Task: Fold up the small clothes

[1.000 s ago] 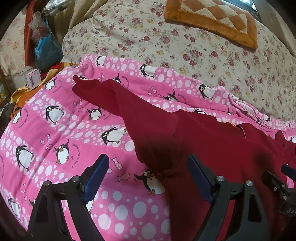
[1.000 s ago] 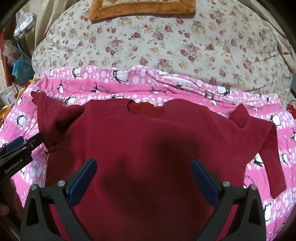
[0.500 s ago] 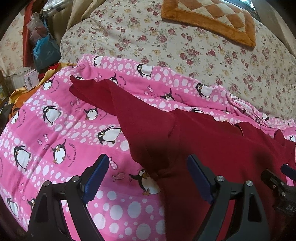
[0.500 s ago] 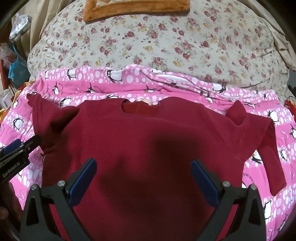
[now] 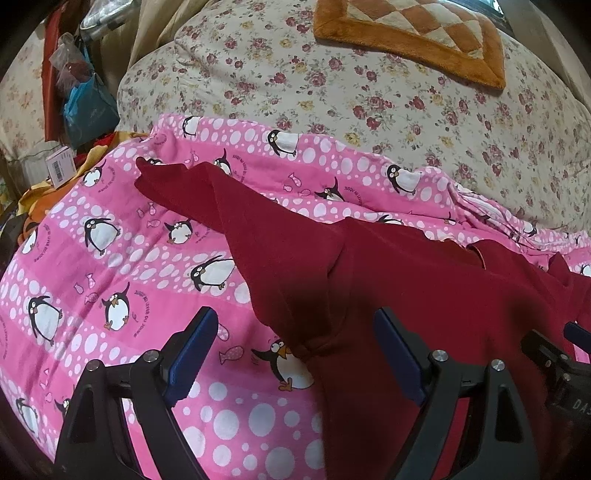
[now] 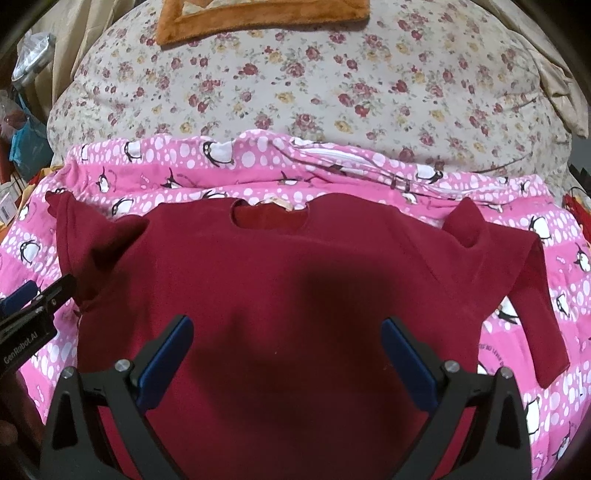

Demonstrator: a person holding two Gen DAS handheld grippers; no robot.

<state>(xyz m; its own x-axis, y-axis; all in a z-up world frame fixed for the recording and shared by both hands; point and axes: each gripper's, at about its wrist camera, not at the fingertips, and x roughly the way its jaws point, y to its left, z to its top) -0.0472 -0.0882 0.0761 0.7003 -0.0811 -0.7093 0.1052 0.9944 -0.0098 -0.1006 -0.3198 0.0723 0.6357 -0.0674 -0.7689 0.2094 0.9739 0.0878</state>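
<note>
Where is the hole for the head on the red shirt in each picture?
Left wrist view: the neck hole of the red shirt sits far right, seen edge-on as a thin slit, above the left gripper.
Right wrist view: the neck hole is at the top middle of the shirt, above the right gripper.
Shared landmark: the orange checked mat on the floral quilt behind.

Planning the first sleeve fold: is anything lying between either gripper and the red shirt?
Nothing visible. Both open grippers, left gripper and right gripper, look straight onto the red shirt, spread bare on the penguin blanket.
</note>
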